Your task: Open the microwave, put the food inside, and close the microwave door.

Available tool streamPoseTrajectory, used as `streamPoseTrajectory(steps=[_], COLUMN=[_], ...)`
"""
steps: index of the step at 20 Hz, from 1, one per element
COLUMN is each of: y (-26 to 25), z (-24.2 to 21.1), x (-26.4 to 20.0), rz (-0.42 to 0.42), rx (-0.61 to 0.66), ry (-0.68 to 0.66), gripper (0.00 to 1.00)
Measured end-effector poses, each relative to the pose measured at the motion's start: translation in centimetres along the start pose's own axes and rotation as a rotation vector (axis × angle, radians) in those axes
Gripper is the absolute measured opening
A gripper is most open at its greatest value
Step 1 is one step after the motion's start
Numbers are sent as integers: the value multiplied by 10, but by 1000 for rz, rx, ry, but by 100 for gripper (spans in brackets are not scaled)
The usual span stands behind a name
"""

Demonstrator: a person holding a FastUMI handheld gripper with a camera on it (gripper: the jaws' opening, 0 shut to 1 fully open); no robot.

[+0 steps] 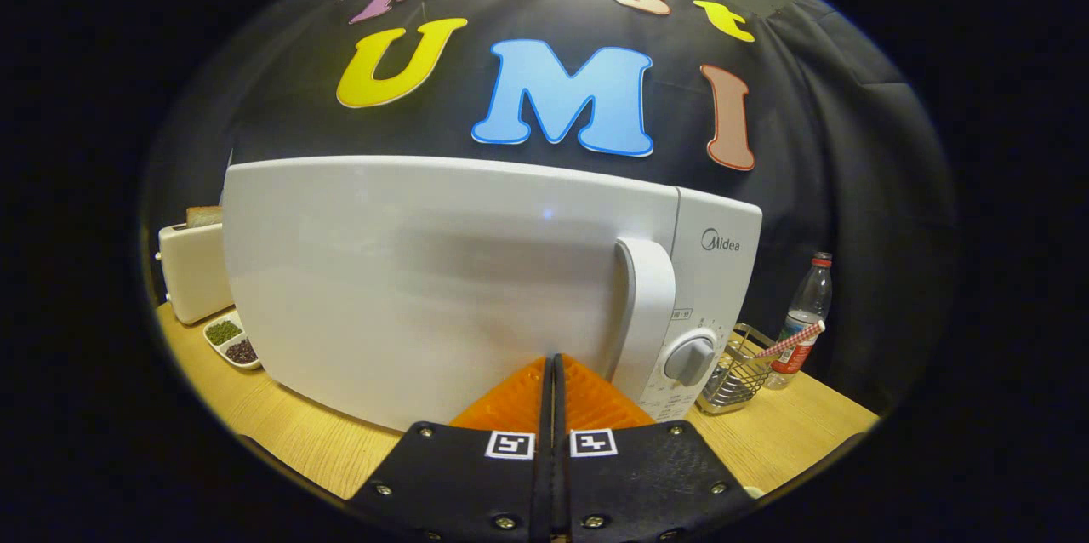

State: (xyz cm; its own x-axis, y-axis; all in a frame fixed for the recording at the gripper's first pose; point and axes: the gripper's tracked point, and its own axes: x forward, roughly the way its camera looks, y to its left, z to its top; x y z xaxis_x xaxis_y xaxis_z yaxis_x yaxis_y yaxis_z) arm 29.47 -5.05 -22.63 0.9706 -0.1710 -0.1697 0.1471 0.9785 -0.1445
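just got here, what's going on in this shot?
A person's handheld gripper has its jaws shut together with nothing between them, tips right up against the front of the white microwave. The microwave door looks closed, and its handle sits just ahead and slightly right of the jaws. Whether the food is inside can't be told. A toaster stands left of the microwave, a wire basket and water bottle to its right.

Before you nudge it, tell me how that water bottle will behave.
The bottle stands tall and narrow on the table, so it probably tips easily. Clear plastic: likely light and a bit slippery. The gripper, shut, points at the microwave.
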Motion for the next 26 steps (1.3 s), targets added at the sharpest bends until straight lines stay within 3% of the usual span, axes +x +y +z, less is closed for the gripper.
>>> streamPoseTrajectory(steps=[6,21,26], y=[7,23,30], z=[10,88,114], x=[-30,-244,-284], rz=[54,266,298], rx=[82,143,198], ry=[32,-91,-159], gripper=[1,1,1])
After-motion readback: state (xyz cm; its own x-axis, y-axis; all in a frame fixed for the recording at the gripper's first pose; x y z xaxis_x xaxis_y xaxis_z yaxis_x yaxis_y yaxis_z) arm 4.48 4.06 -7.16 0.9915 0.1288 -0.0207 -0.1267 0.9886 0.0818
